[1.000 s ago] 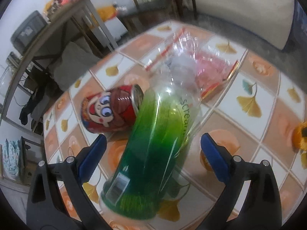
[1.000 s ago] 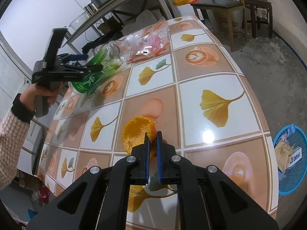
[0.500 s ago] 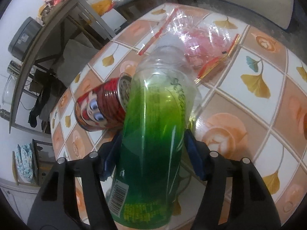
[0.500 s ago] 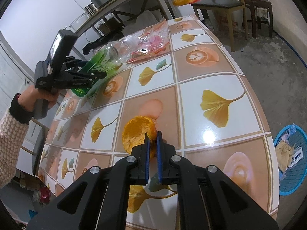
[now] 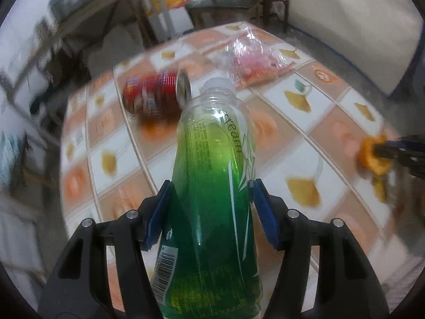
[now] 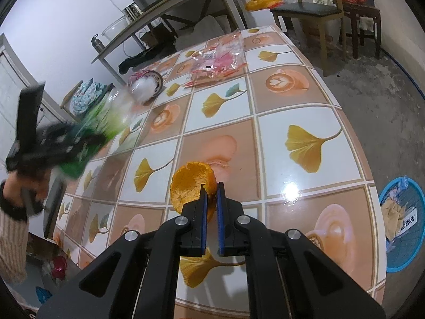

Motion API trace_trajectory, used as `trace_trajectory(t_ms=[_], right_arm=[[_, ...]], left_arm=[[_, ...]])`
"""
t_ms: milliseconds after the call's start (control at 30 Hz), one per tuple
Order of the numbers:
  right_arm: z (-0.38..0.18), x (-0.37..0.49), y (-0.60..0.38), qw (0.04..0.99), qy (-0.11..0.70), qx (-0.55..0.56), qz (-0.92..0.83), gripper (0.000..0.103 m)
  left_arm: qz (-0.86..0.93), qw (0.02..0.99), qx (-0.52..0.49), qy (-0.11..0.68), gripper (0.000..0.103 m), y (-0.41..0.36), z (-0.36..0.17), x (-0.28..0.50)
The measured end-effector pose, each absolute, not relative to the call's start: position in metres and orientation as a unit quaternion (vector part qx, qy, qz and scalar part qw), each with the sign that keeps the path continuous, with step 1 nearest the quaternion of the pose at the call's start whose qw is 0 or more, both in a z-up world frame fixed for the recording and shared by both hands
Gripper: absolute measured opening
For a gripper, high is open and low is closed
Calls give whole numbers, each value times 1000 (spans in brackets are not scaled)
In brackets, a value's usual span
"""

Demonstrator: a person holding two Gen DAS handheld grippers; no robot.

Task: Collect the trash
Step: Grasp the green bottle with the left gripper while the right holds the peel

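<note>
My left gripper is shut on a green plastic bottle and holds it lifted above the tiled table, neck pointing away. In the right wrist view the bottle is a blur at the left. My right gripper is shut on the rim of an orange peel resting on the table. A red can lies on its side at the far left. A clear wrapper with pink contents lies at the far end.
A blue trash basket with paper in it stands on the floor right of the table. A chair and a side table with a pot stand beyond the far edge.
My left gripper closed on the green bottle, lifted it off the table and swung it left, away from the red can. The right gripper stayed shut on the peel.
</note>
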State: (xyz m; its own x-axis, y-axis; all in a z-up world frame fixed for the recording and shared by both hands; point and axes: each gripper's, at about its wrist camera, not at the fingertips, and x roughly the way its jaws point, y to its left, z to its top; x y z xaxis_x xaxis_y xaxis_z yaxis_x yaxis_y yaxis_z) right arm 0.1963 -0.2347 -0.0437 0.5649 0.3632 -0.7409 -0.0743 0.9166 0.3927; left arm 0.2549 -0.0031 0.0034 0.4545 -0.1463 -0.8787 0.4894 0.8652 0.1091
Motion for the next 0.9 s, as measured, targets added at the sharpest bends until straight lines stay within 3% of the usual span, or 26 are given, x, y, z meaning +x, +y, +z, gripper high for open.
trace_trajectory(t_ms=[233,367,433,567,900], right_arm=[[-45,194,-228,867,456,155,128,7],[-45,194,-225,867,457,150,130,7],[-45,194,-223,867,458,149,130,7],[-46,193,-221,865,460,150,130,7],[-50,194,-221,861,468,154,126,7]], left_arm=[[-186,814,49,548,59,32,-21,210],[-186,819,9,544,60,41,-20,204],[-184,822,3,539,67,44,-16,205],[-185,823,25,537,71,38,-14,212],[-200,793,32,575,71,23,-34,228]])
